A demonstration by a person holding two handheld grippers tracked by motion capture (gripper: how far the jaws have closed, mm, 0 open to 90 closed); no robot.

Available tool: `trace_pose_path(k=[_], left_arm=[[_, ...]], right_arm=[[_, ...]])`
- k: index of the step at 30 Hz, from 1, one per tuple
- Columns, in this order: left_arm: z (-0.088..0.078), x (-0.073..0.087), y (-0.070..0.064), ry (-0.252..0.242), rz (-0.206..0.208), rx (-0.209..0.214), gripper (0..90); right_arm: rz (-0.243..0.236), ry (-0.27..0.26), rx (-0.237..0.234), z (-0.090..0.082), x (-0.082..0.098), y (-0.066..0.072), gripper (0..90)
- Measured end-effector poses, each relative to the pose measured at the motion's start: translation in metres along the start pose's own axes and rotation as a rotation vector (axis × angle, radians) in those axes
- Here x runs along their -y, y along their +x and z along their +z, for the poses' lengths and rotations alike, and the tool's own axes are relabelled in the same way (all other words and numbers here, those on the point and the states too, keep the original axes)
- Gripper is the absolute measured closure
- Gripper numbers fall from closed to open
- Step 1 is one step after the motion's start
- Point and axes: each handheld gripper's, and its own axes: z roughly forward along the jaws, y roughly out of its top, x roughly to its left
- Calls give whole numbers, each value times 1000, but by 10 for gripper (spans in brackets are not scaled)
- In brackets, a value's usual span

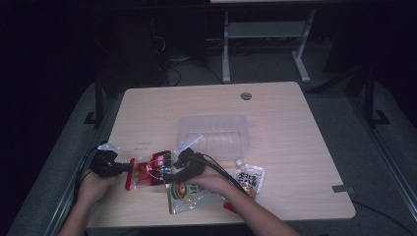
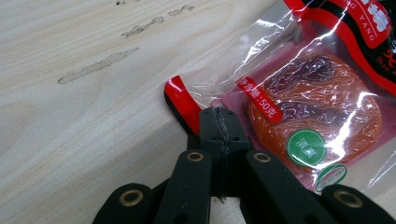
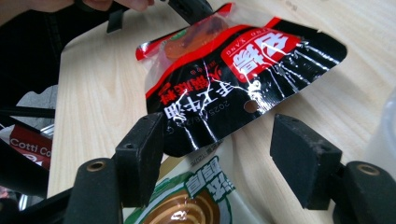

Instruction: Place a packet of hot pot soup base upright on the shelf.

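High view: red snack packet (image 1: 150, 172) near the front-left corner of the wooden surface (image 1: 295, 147), lifted between both hands. Left claw (image 1: 127, 167) clamped on its left end; right claw (image 1: 173, 169) at its right end. Clear plastic tray (image 1: 216, 135) near the middle of the surface; green-and-white pouch (image 1: 189, 196) at the front edge under the right hand; small white pouch (image 1: 250, 178) to its right.

Left gripper view: left claw (image 2: 218, 116) fully closed, pinching the packet's (image 2: 308, 93) clear sealed edge beside a red corner strip.

Right gripper view: right claw (image 3: 219, 140) partly open, black-and-red end of the packet (image 3: 233, 74) between the jaws. One pad (image 3: 140, 154) at the packet's edge, the other (image 3: 303, 158) apart from it. Green-and-white pouch (image 3: 205, 196) below.
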Motion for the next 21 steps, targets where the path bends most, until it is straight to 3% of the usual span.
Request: trace_pose_path(k=[8, 12, 17, 21], left_arm=[[0, 1, 1, -10, -3, 7, 900], [0, 1, 2, -15, -11, 13, 900], [0, 2, 3, -17, -15, 18, 900], [0, 2, 3, -17, -10, 20, 900]], right_arm=[[36, 13, -19, 11, -6, -2, 342], [5, 21, -20, 16, -9, -1, 341], [13, 10, -28, 20, -12, 2, 346], [1, 39, -13, 15, -11, 4, 334]])
